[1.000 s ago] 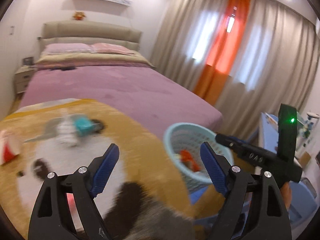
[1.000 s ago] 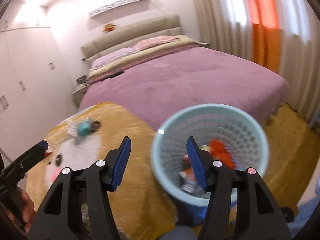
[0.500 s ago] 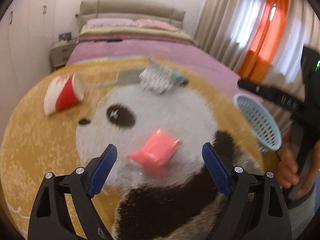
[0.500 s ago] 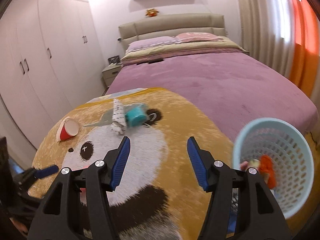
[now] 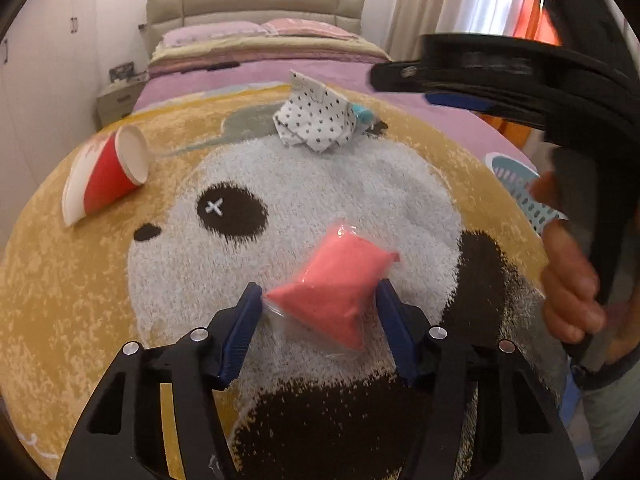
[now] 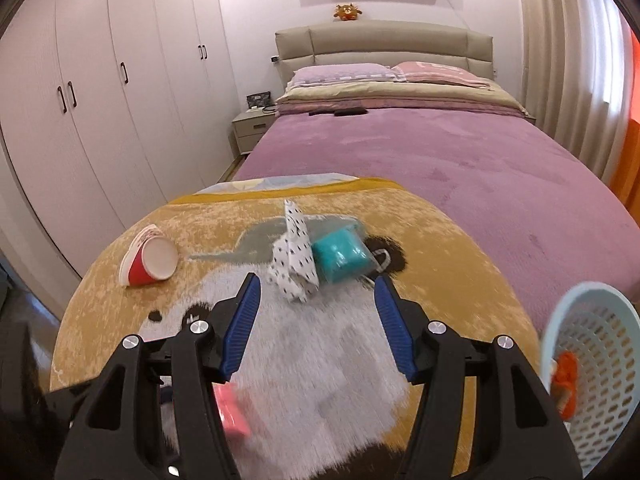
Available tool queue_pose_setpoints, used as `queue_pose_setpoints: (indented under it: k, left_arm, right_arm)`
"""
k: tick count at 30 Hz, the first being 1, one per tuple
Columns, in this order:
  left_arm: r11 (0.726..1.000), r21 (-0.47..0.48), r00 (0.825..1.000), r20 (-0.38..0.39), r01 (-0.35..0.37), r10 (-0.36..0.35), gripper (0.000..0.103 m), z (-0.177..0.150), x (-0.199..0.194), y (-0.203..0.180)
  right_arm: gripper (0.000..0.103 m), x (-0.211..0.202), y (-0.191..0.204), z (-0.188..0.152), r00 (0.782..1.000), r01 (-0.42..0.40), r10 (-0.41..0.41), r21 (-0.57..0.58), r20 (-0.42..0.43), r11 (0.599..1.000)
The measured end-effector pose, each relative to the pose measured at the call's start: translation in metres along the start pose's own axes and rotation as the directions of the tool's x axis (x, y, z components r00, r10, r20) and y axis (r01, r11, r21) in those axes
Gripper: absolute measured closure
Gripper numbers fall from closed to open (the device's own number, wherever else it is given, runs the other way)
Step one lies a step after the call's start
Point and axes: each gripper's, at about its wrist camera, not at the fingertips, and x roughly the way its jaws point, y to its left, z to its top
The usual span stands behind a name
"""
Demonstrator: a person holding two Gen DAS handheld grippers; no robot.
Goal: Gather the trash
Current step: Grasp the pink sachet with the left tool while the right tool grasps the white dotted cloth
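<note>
A pink plastic-wrapped packet (image 5: 340,284) lies on the panda blanket (image 5: 320,184). My left gripper (image 5: 320,300) is open with its jaws on either side of the packet's near end. My right gripper (image 6: 316,292) is open and empty, above the blanket, facing a crumpled white dotted paper (image 6: 294,260) and a teal packet (image 6: 340,260). A red and white paper cup (image 5: 106,174) lies on its side at the left; it also shows in the right wrist view (image 6: 150,262). The light blue basket (image 6: 588,360) holds orange trash at the right.
The panda blanket covers the foot of a purple bed (image 6: 420,148). A wardrobe (image 6: 100,80) and a nightstand (image 6: 252,126) stand at the left, curtains (image 6: 568,60) at the right. The right gripper's body (image 5: 520,76) crosses the left wrist view's upper right.
Both grippers swung left, away from the basket and over the blanket. My left gripper dropped down around the pink packet and its jaws narrowed. My right gripper moved toward the dotted paper.
</note>
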Motion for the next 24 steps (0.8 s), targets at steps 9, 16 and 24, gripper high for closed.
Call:
queue_pose_setpoints:
  k: [9,16,24]
  left_arm:
    - [0.991,-0.136,0.996,0.082,-0.021,0.032,0.047,0.005,-0.007,0.029]
    - [0.992,-0.121,0.993,0.103,-0.045,0.058,0.047,0.004,-0.01,0.024]
    - [0.989,-0.148,0.994,0.099,-0.031,0.046,0.047,0.005,-0.008,0.031]
  right_arm:
    - [0.057,0.049,0.02,0.003,0.999,0.025,-0.026,-0.046,-0.04,0.999]
    - [0.075,0.057,0.014,-0.001,0.999,0.029,-0.029,-0.016,-0.044,0.999]
    - [0.096,0.064,0.02,-0.002,0.997,0.017,-0.021,-0.05,-0.077,0.999]
